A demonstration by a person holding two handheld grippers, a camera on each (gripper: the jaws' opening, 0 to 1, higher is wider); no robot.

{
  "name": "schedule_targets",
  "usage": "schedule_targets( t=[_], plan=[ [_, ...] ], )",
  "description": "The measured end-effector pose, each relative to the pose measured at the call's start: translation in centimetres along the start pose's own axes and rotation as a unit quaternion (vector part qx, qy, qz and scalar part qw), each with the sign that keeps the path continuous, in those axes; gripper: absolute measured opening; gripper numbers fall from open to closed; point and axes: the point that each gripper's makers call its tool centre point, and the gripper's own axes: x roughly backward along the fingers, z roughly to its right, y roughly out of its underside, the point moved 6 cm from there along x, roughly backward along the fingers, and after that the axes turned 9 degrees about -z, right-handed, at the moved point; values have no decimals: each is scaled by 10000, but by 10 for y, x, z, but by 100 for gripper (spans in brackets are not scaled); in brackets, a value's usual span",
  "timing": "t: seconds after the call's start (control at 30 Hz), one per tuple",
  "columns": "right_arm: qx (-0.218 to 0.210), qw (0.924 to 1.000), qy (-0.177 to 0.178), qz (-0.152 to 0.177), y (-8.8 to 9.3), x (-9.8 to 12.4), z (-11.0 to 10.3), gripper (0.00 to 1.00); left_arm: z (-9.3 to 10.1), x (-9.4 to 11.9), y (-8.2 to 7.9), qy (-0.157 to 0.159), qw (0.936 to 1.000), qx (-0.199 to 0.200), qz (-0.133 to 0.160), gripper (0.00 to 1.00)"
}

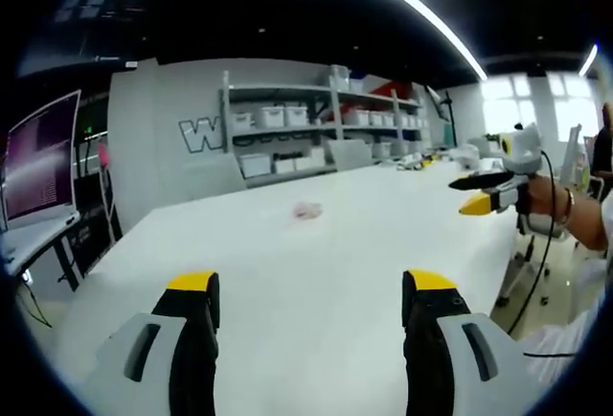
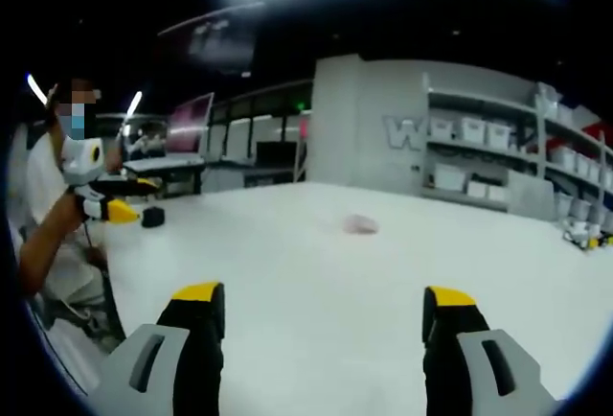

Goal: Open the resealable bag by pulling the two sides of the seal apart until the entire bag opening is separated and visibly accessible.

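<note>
Left gripper view shows the left gripper (image 1: pixel 311 303) held above a long white table (image 1: pixel 316 272). Its two grey jaws with yellow tips stand wide apart, and nothing is between them. Far ahead of the jaws, near the middle of the table, lies a small pale pinkish resealable bag (image 1: pixel 306 210). It looks flat and crumpled, but it is too small and blurred to tell if its seal is closed. At the right side of this view the right gripper (image 1: pixel 479 196) comes in, held by a person's hand (image 1: pixel 541 200) with a bracelet on the wrist. It hovers over the far right edge of the table, well apart from the bag.

Right gripper view shows the right gripper (image 2: pixel 321 312) above the same table (image 2: pixel 316 282). Its jaws are also spread wide, with nothing held. The bag (image 2: pixel 361 224) lies ahead of them, a little right of the middle between the two tips, and nothing touches it. At the left side the left gripper (image 2: pixel 124 200) appears in the hand of a person in a white shirt (image 2: pixel 43 181). Just beside it a small dark round object (image 2: pixel 153 217) rests on the table. Behind the table stand grey shelves with white storage boxes (image 2: pixel 479 138) against a light wall.
</note>
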Motion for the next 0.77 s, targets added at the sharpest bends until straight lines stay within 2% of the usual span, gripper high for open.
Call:
schedule_targets(
  t=[0.6,0.77],
  plan=[
    [-44,9999,44,149,4,0,-3,85,2,1,1,-1,10000,45,60,77],
    [-100,9998,31,172,7,-1,-3,85,3,0,3,9,10000,45,-7,77]
  ],
)
